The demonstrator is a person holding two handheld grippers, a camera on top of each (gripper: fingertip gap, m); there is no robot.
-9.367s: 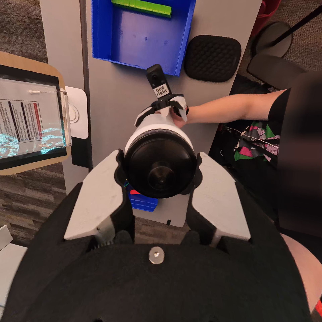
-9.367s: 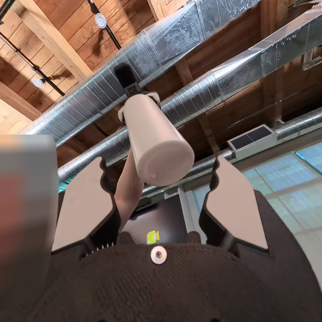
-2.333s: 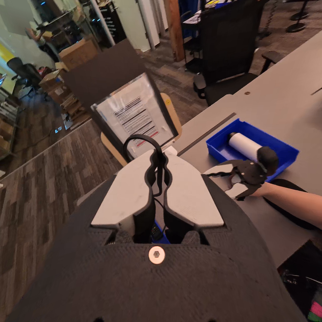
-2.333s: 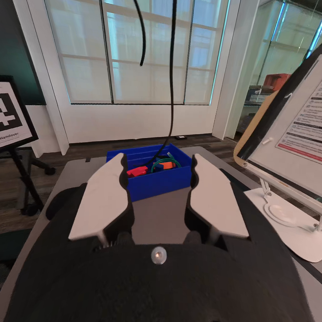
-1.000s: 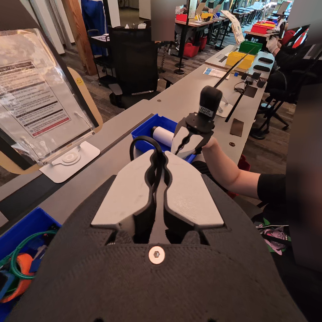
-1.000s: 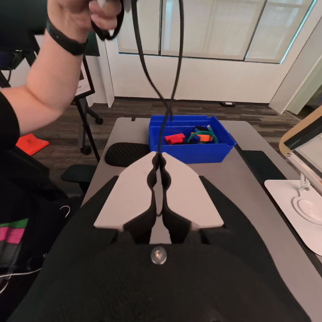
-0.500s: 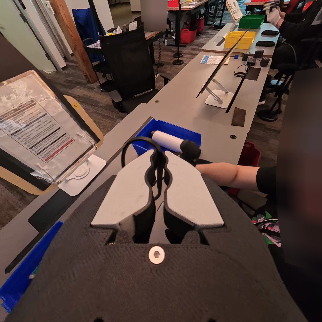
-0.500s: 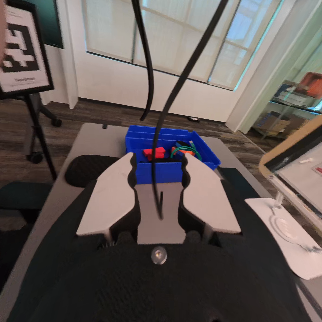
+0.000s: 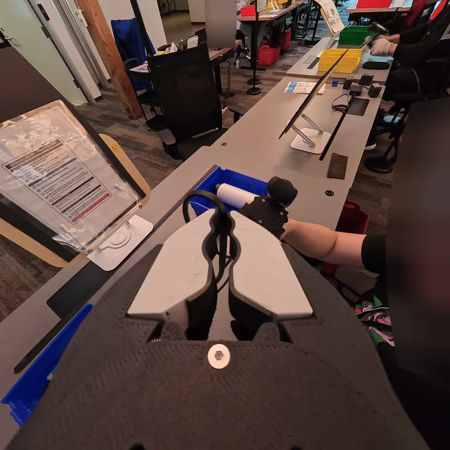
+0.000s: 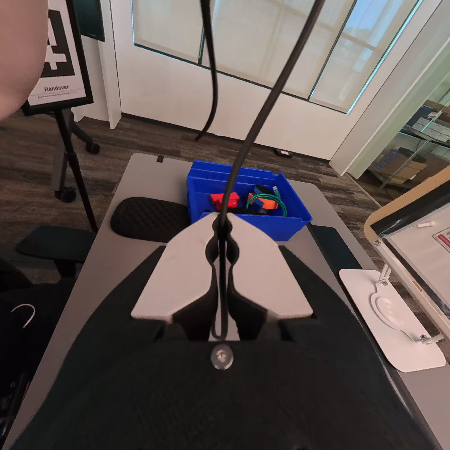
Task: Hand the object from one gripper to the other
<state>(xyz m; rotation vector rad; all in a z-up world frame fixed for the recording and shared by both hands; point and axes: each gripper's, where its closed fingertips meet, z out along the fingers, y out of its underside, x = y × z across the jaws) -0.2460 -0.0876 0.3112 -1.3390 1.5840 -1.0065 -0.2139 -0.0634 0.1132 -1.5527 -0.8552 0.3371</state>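
A thin, smooth black cable [image 9: 220, 246] is pinched between the wavy-edged, matte grey fingers of the left gripper [image 9: 221, 220], looping out in a curve above the tips. The same cable [image 10: 246, 146] runs down from above into the right gripper [image 10: 221, 220], whose scalloped jaws are also closed tight on it, its end showing near the base screw. Beyond, on the flat grey tabletop [image 10: 151, 175], a glossy blue plastic bin [image 10: 289, 226] holds red, orange and green pieces beside a quilted black pad [image 10: 148, 219]; another blue bin [image 9: 233, 175] holds a white cylinder [image 9: 235, 194].
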